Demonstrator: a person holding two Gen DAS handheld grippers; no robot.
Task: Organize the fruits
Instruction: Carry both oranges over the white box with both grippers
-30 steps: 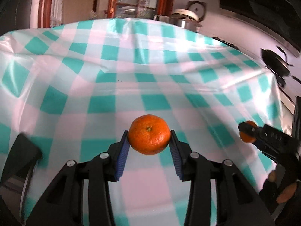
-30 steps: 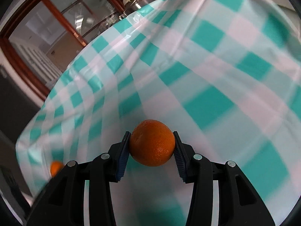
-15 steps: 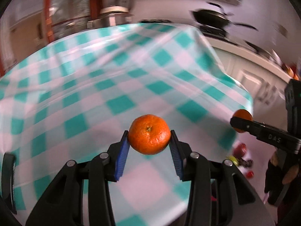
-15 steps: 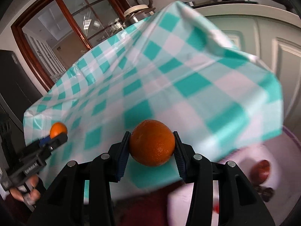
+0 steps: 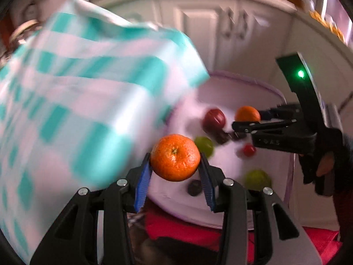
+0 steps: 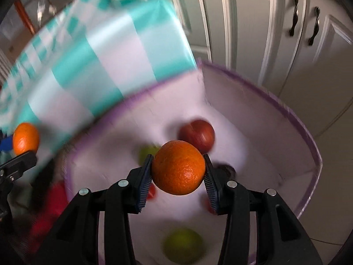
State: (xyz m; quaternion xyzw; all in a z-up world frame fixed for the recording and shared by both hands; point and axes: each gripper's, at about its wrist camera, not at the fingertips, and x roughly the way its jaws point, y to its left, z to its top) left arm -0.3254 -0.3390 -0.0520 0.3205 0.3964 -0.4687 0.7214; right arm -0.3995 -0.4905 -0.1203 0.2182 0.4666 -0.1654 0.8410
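Note:
My left gripper (image 5: 175, 172) is shut on an orange mandarin (image 5: 175, 157), held above the near rim of a round white basket with a purple rim (image 5: 247, 79). My right gripper (image 6: 178, 176) is shut on an orange (image 6: 178, 167), held over the same basket (image 6: 286, 114). Each gripper shows in the other's view: the right one with its orange (image 5: 247, 114), the left one's mandarin (image 6: 25, 138). In the basket lie a red apple (image 6: 197, 135), green fruits (image 6: 183, 246) and small dark and red ones.
The table with the teal-and-white checked cloth (image 5: 77, 101) stands left of the basket, its corner overhanging the rim. White cabinet doors (image 6: 275, 22) stand behind. A red mat (image 5: 187, 231) lies under the basket.
Both grippers have swung right, off the table and over the basket, each still holding its fruit. The basket and its fruits have come into view.

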